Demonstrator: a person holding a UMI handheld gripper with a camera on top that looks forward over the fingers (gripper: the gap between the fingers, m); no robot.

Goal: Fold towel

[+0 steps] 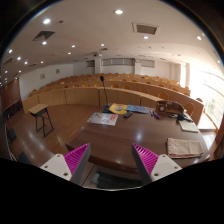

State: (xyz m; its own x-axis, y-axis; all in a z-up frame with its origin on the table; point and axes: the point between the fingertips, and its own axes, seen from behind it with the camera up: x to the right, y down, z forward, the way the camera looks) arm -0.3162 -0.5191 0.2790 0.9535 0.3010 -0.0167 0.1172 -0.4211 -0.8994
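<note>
My gripper (111, 161) is held above the near edge of a dark wooden table (120, 140). Its fingers are open, with the magenta pads (77, 157) wide apart and nothing between them. A flat beige piece that looks like a folded towel (184, 147) lies on the table, beyond and to the right of the right finger. The gripper is well clear of it.
A light flat item (103, 118) lies at the table's far left, with colourful items (130, 109) and a basket-like thing (170, 108) further back. A small desk (40, 112) stands on the floor at the left. Rows of wooden lecture benches (100, 92) fill the background.
</note>
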